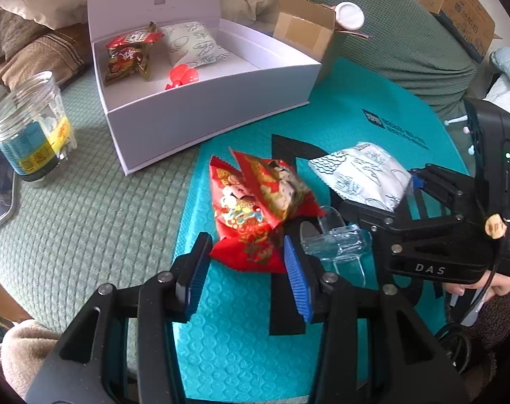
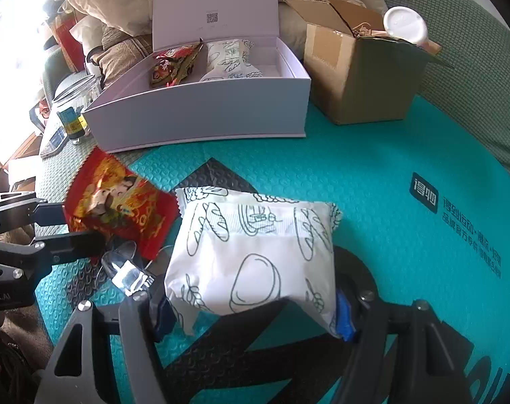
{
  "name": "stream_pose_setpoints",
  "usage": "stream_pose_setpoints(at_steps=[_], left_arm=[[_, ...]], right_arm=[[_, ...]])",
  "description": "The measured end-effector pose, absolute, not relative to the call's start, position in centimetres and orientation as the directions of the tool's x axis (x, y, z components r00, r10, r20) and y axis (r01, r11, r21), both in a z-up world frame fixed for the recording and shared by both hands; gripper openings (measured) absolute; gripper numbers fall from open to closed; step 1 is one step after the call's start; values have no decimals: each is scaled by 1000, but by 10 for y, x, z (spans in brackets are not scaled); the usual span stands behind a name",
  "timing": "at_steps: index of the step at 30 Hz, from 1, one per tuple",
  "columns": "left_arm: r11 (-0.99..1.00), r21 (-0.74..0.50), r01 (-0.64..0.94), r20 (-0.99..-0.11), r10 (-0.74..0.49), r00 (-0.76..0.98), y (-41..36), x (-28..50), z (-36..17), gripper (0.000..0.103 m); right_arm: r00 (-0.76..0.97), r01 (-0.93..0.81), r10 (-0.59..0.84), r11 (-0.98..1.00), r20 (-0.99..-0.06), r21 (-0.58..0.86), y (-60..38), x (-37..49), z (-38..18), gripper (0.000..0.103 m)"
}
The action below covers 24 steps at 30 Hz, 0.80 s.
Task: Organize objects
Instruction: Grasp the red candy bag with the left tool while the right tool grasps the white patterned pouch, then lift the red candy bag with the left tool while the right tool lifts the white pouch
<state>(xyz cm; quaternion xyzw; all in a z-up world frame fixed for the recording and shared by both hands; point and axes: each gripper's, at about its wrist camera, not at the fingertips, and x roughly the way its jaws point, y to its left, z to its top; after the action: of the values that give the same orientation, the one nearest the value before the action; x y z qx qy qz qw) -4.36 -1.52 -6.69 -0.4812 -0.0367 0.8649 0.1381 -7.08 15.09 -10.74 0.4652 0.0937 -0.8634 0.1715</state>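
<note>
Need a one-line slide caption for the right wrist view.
Right gripper clamps white snack packet on teal mat, open white box behind.

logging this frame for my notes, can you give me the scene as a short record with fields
surface: teal padded mailer on a green quilted cover
left gripper: open, fingers either side of the red snack packets
right gripper: shut on the white printed packet
white box: lid up, holds one red packet, one white packet and a small red item
cardboard box: open, behind the mailer
clear plastic piece: lies beside the red packets
plastic jar: left of the white box
</note>
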Motion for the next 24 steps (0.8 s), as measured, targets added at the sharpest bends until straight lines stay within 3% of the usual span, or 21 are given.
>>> stream_pose_setpoints(at_steps=[2, 8, 12, 16, 20, 24], left_arm=[[-970, -162, -183, -824, 235, -516, -16, -41, -65, 56], [-974, -138, -181, -787, 219, -577, -16, -32, -53, 73], [-975, -115, -191, -779, 207, -591, -9, -40, -54, 75], [-990, -49, -130, -822, 114, -558, -10, -58, -70, 75], [-979, -134, -151, -829, 194, -525, -14, -61, -80, 74], [-977, -113, -180, -820, 194, -539, -10, -60, -83, 73]], right_arm=[[-513, 380, -200, -925, -835, -12, 150, -65, -107, 75], [-515, 369, -191, -929, -835, -15, 154, -59, -108, 77], [-520, 367, -190, -930, -833, -17, 158, -58, -108, 79], [-524, 370, -197, -929, -828, -13, 160, -56, -110, 80], [-538, 372, -205, -928, -818, -13, 162, -56, -113, 85], [-547, 369, -200, -929, -813, -20, 161, -57, -115, 89]])
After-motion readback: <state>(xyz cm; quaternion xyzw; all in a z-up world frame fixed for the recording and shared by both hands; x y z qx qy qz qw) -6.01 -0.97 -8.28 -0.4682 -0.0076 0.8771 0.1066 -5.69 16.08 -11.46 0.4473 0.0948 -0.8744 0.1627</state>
